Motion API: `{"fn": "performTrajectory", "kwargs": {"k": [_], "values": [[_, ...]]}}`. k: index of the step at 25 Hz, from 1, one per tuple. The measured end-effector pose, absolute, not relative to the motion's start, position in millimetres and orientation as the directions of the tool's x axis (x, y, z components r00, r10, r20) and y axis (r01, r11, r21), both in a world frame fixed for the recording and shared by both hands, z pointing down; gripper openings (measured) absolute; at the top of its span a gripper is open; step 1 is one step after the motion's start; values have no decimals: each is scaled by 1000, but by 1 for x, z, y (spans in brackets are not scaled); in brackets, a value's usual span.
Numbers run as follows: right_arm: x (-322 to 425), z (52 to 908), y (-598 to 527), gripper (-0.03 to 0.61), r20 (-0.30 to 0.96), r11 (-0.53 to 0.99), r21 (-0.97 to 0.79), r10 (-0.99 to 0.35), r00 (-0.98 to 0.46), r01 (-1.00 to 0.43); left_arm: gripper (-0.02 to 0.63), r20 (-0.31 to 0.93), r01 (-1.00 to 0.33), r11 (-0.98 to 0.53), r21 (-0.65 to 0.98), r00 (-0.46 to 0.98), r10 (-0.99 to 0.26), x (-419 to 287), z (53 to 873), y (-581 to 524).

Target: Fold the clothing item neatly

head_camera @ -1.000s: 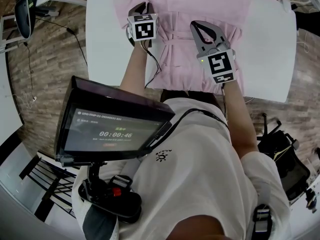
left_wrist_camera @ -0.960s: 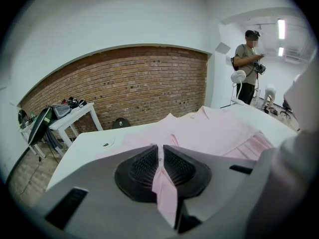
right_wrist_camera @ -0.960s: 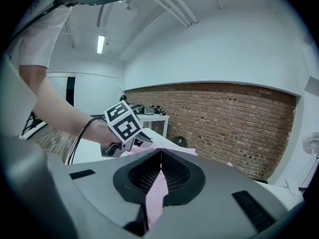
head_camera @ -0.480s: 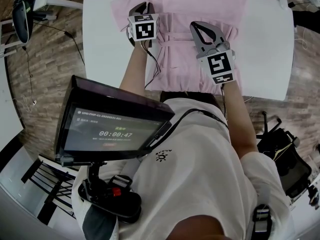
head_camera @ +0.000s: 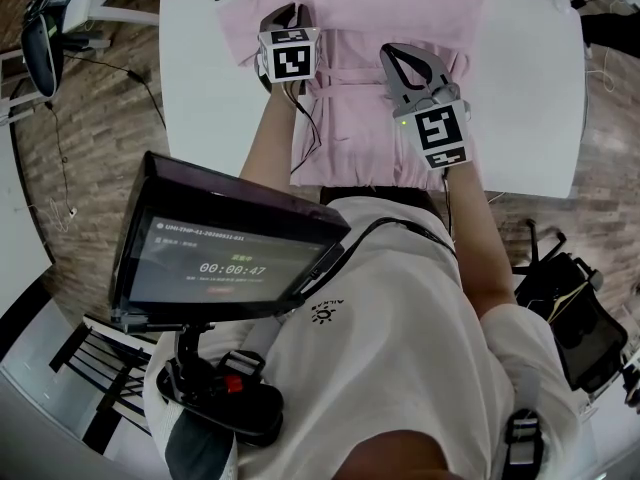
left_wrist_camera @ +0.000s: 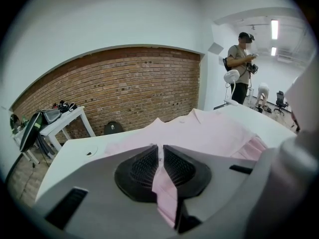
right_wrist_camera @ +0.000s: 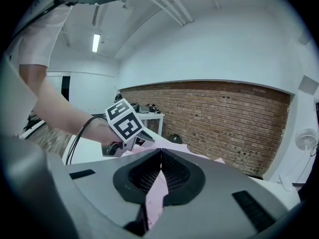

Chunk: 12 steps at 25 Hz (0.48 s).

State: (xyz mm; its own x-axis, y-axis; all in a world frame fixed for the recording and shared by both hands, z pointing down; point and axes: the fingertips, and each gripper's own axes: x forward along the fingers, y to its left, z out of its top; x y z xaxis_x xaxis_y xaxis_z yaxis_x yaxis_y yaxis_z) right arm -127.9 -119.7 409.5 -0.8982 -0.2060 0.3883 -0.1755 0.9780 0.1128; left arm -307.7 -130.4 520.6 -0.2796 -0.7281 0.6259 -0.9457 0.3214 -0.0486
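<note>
- The left gripper (left_wrist_camera: 160,149), one of two held by the person, has its two jaws pinched together on a thin fold of the pink garment (left_wrist_camera: 214,133). The cloth runs down between the ribbed pads.
- The right gripper (right_wrist_camera: 160,156) is clamped the same way. Its two jaws almost meet on a fold of the same garment, and pink cloth hangs out beneath them.
- In the head view, the left gripper (head_camera: 282,15) sits at about 10 o'clock from the right gripper (head_camera: 392,54), and both are over the cloth. Each carries one of the two marker cubes (head_camera: 290,53).
- The single garment (head_camera: 400,8) lies spread on one white table (head_camera: 200,98), at 12 o'clock from the person. Its gathered pleats run toward the near edge, and a narrow band of the same pink crosses between the two grippers.
- One dark screen (head_camera: 230,253) sits at 8 o'clock from the centre of the head view, in front of the person's chest.
- In the left gripper view, one brick wall (left_wrist_camera: 124,88) stands at 12 o'clock beyond the table. One small side table (left_wrist_camera: 62,121) is at 9 o'clock. One bystander (left_wrist_camera: 242,63) stands at 2 o'clock, near two ceiling lights (left_wrist_camera: 274,29).
- In the right gripper view, the left gripper's cube shows at 10 o'clock and one white fan (right_wrist_camera: 301,139) at 3 o'clock.
</note>
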Motion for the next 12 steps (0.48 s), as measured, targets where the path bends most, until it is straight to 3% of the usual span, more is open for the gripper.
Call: {"fn": "performTrajectory", "kwargs": {"k": [4, 12], "values": [[-88, 418, -142, 5, 382, 976, 106, -219, -898, -192, 35, 623, -952, 298, -64, -271, -733, -267, 526, -157], [-78, 412, -150, 5, 387, 970, 104, -242, -890, -219, 35, 626, -963, 260, -66, -243, -741, -252, 519, -173]]}}
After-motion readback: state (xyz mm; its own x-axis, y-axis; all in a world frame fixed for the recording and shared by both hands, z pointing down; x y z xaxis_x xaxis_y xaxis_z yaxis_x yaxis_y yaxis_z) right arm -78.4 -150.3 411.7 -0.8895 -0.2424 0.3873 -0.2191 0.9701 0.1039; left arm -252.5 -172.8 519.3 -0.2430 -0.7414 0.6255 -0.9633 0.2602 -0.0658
